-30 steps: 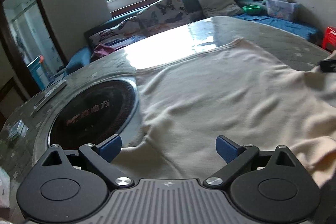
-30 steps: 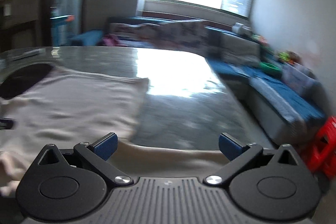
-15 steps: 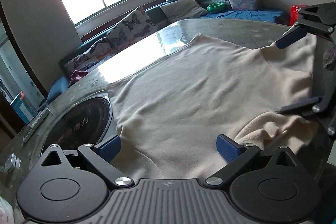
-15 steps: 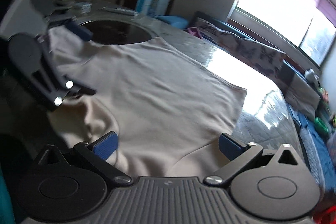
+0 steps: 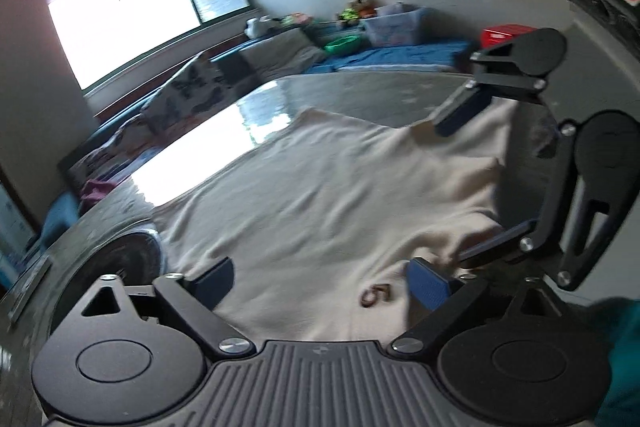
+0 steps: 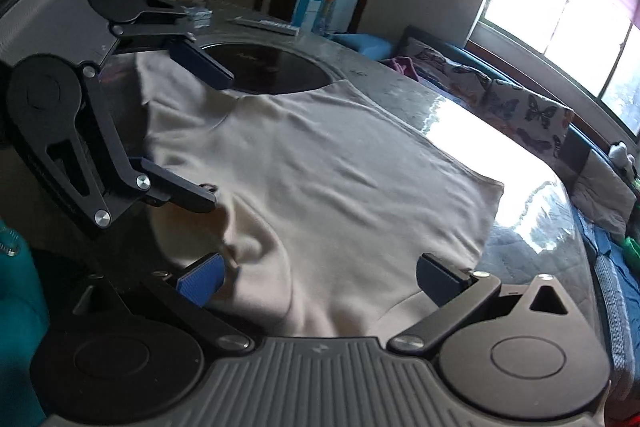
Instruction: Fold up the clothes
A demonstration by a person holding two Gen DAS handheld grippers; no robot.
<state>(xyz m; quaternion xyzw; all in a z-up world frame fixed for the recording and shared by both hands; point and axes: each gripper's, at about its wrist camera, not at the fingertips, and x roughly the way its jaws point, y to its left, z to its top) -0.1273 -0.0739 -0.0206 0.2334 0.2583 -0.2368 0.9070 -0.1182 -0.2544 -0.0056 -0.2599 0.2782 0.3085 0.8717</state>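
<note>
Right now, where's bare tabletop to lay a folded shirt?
Bare table beyond the shirt's far hem, toward the window-side sofa. Crowded: both grippers, left gripper, right gripper, at the near edge; black round inset beside the shirt.

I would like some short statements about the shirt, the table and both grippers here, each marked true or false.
1. The shirt lies spread on the table. True.
2. The shirt is dark blue. False: it is cream.
3. The right gripper is open over the shirt. True.
4. The left gripper is shut on a sleeve. False: its jaws stand apart, closing, with cloth between them but not pinched.
5. A dark round plate is set in the table. True.
</note>
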